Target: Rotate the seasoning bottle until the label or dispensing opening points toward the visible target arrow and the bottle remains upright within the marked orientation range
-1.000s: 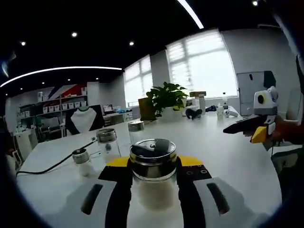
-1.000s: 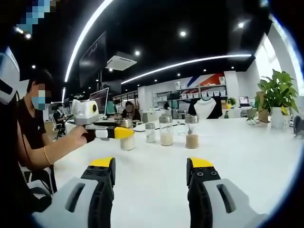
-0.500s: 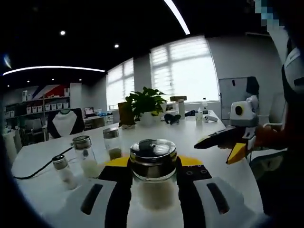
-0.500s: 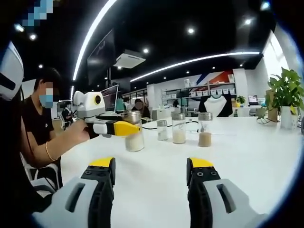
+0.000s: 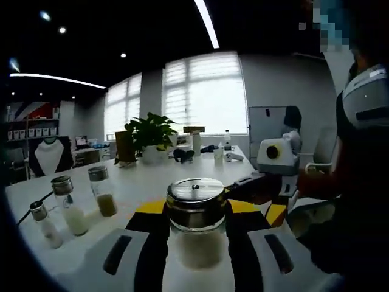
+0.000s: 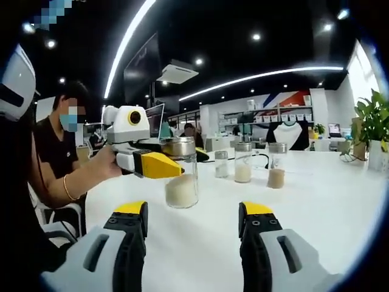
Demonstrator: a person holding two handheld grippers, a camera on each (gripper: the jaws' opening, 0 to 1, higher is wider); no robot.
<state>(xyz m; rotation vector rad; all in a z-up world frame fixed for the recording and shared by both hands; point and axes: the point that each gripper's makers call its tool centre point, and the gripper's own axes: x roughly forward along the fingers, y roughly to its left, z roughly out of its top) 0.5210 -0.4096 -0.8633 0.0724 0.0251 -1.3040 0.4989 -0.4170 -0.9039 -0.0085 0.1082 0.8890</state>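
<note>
Left gripper (image 5: 196, 234) clamped on the seasoning bottle (image 5: 196, 220), jaws pressed against its glass sides below the metal cap, bottle upright over the white desk (image 6: 328, 207). Right gripper (image 6: 193, 234) near that bottle, jaws spread wide, grasping nothing, above bare desk.

In the left gripper view, the lower body of the seasoning bottle (image 5: 196, 210) is cut off by the picture's bottom edge and flanked by the left gripper's (image 5: 196, 243) fingers (image 5: 152, 243), so no label or opening can be made out. In the right gripper view, the bottle's near side is partly covered by a yellow-tipped finger; no arrow or marked range on the bench (image 6: 316, 213) can be discerned.
</note>
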